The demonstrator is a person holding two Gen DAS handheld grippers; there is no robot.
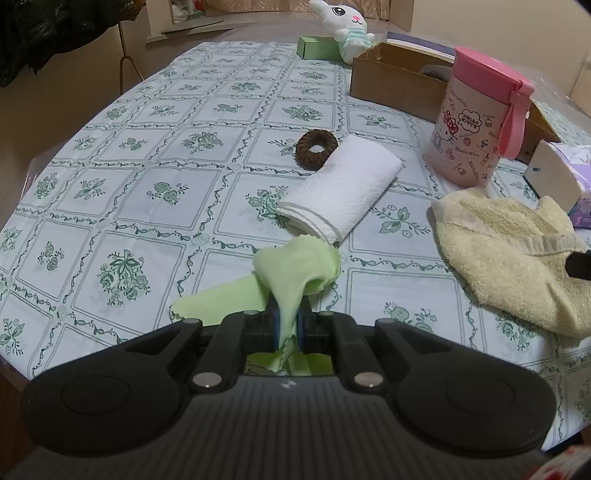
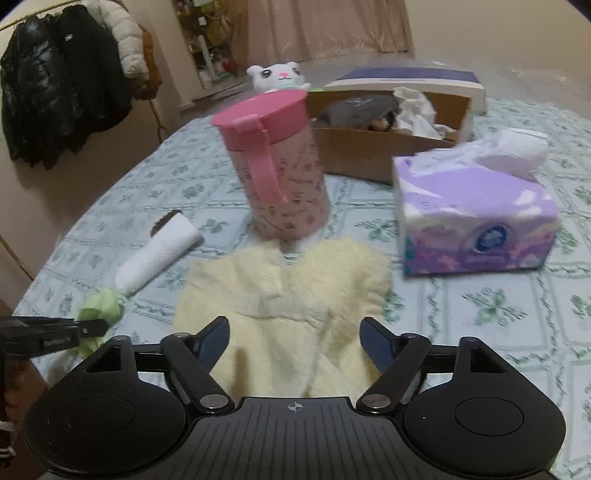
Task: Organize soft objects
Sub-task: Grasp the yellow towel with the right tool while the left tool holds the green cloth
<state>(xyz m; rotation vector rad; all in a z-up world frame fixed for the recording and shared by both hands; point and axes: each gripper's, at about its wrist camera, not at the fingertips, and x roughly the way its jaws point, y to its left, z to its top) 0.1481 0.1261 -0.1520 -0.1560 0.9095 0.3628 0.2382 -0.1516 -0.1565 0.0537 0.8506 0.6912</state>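
My left gripper (image 1: pixel 289 325) is shut on a thin light green cloth (image 1: pixel 295 269), bunched just above the table near its front; the same green cloth (image 2: pixel 101 308) and left gripper (image 2: pixel 92 328) show at the far left of the right wrist view. My right gripper (image 2: pixel 294 332) is open above a crumpled pale yellow towel (image 2: pixel 295 291), which lies between its fingers, untouched. That yellow towel (image 1: pixel 517 254) lies at the right in the left wrist view. A folded white towel (image 1: pixel 343 188) and a brown scrunchie (image 1: pixel 316 149) lie mid-table. A white plush toy (image 1: pixel 345 22) sits at the back.
A pink lidded canister (image 2: pixel 280 170) stands just beyond the yellow towel. A purple tissue box (image 2: pixel 476 214) is to its right. An open cardboard box (image 2: pixel 388 122) behind holds soft items. A small green box (image 1: pixel 314 46) lies at the back. A patterned tablecloth (image 1: pixel 147 184) covers the table.
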